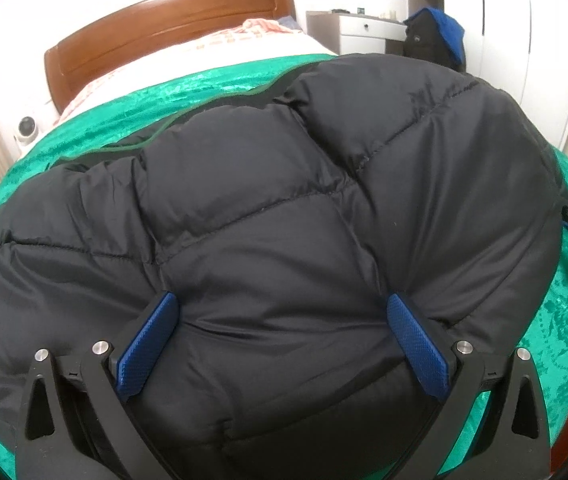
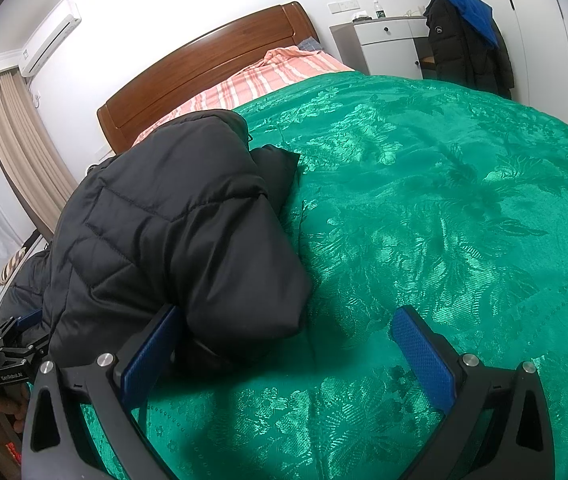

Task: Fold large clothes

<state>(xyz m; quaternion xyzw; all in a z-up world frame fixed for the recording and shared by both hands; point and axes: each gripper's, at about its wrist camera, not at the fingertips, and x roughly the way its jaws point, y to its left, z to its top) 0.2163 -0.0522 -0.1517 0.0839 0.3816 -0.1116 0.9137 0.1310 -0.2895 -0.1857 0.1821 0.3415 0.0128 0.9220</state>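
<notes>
A black quilted puffer jacket (image 1: 268,208) lies bunched on the green bedspread (image 1: 188,84). My left gripper (image 1: 284,304) is open, its blue fingers (image 1: 416,344) wide apart and pressed against the jacket's near bulge. In the right wrist view the jacket (image 2: 172,232) is a folded heap at the left. My right gripper (image 2: 288,320) is open; its left finger (image 2: 150,354) touches the jacket's lower edge, its right finger (image 2: 424,356) is over bare bedspread (image 2: 444,200). The left gripper's body (image 2: 4,360) shows at the far left.
A wooden headboard (image 2: 204,64) and a pink striped sheet (image 2: 244,84) are at the bed's far end. A white nightstand (image 2: 388,44) and a dark coat with blue cloth (image 2: 468,40) stand at the back right. Curtains (image 2: 20,148) hang at the left.
</notes>
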